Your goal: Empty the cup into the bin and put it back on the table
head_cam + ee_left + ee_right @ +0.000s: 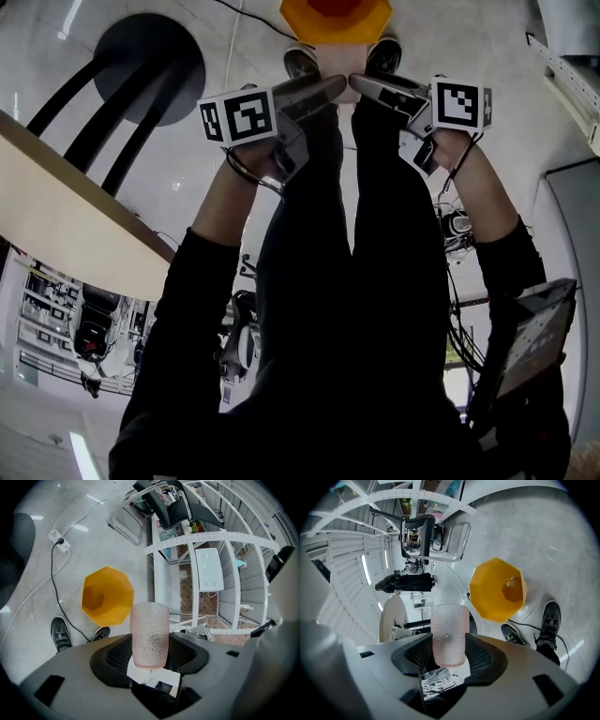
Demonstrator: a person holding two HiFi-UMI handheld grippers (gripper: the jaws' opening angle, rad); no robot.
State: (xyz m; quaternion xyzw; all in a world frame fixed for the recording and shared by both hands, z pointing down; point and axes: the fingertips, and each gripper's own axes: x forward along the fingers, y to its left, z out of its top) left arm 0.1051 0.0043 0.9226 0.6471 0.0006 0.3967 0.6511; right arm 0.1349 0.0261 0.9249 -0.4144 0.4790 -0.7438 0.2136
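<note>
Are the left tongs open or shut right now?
Shut: the left tongs clamp the pink cup, with both jaws pressing against its sides.

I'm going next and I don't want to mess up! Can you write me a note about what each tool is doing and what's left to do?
Left tool: shut on a pink cup, mouth pointing away from the hand.
Right tool: shut on a second pink cup, held the same way.
Bin: yellow, on the floor ahead of both cups, by the person's shoes.
Done: both cups are off the table.
Can't tell: whether the cups are empty.
Left: tip them over the bin if needed, then stand them back on the table.
</note>
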